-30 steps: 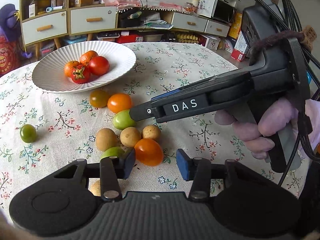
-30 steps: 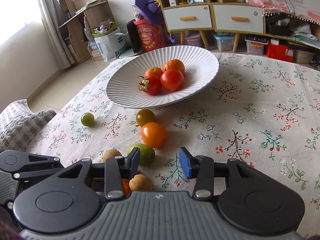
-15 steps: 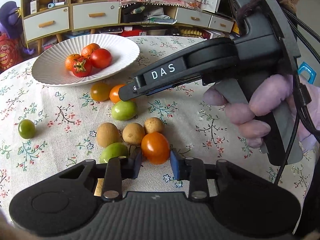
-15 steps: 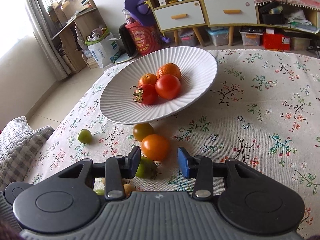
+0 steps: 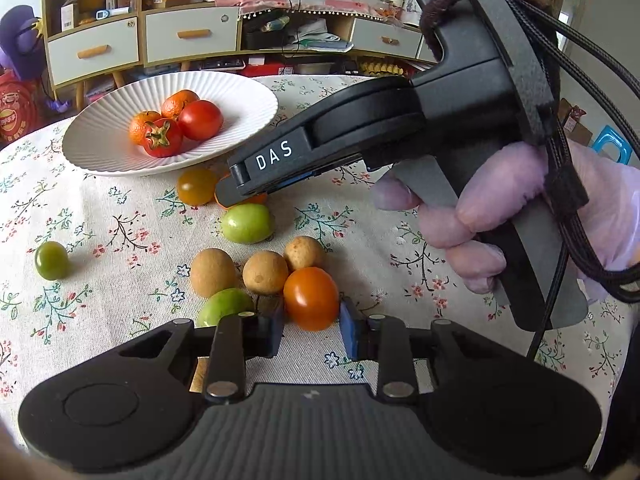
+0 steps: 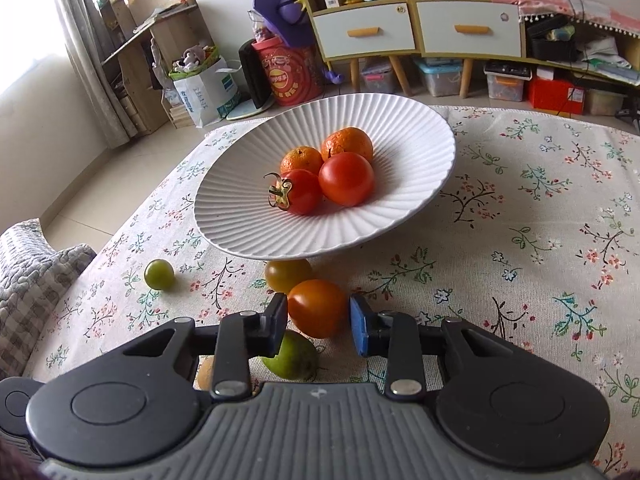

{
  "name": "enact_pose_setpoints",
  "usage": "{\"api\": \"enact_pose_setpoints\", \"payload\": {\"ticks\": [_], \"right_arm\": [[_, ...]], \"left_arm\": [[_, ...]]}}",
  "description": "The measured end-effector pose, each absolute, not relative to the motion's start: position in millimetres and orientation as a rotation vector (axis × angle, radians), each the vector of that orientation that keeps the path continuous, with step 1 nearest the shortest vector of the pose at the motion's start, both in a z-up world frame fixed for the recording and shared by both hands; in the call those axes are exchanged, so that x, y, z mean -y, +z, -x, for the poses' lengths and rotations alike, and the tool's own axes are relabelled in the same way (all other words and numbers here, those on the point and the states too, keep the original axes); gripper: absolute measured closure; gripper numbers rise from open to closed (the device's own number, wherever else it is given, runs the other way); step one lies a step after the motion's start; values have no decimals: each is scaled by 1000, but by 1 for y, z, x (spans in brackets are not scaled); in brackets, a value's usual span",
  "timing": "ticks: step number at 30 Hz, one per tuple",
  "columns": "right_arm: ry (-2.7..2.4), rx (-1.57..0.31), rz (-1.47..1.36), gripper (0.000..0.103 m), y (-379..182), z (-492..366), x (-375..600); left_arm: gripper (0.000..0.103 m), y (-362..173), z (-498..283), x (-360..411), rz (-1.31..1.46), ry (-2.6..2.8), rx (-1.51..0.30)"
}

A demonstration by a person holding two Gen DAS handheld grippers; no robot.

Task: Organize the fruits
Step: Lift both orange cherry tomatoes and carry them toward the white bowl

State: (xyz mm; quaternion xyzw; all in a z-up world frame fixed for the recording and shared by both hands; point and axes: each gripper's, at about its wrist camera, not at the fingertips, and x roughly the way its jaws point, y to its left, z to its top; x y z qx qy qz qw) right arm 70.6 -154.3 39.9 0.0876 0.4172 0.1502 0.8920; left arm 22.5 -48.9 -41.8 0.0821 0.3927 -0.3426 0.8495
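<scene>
A white ribbed plate (image 5: pixel 100 148) (image 6: pixel 400 216) holds two oranges and two red tomatoes. Loose fruit lies on the floral cloth in front of it. My left gripper (image 5: pixel 312 330) has its pads on both sides of an orange tomato (image 5: pixel 311 298), closed against it. My right gripper (image 6: pixel 319 330) has its pads close around another orange tomato (image 6: pixel 318 308) near the plate's front edge, with a small gap showing on the right pad. The right gripper's body (image 5: pixel 360 136) crosses the left wrist view and hides most of that tomato.
Three brown round fruits (image 5: pixel 264 272), two green tomatoes (image 5: pixel 247 222) (image 5: pixel 224 304), a yellow-brown tomato (image 5: pixel 197 186) (image 6: pixel 288 274) and a small green one (image 5: pixel 51 260) (image 6: pixel 159 275) lie on the cloth. Cabinets and clutter stand behind the table.
Both grippers moved forward onto their orange tomatoes and narrowed their jaws. The left closed on its tomato; the right went from wide open to close around its tomato.
</scene>
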Motion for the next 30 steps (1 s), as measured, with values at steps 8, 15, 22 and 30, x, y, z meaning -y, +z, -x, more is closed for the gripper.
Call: {"api": "enact_pose_setpoints", "payload": {"ticks": [8, 15, 22, 30], "right_arm": [[312, -875, -161, 73, 47, -62, 158], [305, -860, -166, 73, 57, -55, 164], [281, -826, -190, 73, 69, -58, 167], [248, -771, -217, 73, 84, -73, 169]], "left_arm": [[80, -33, -20, 32, -152, -715, -807], [80, -24, -20, 17, -109, -691, -788], [80, -12, -26, 12, -95, -669, -741], [80, 6, -55, 6, -43, -599, -693]]}}
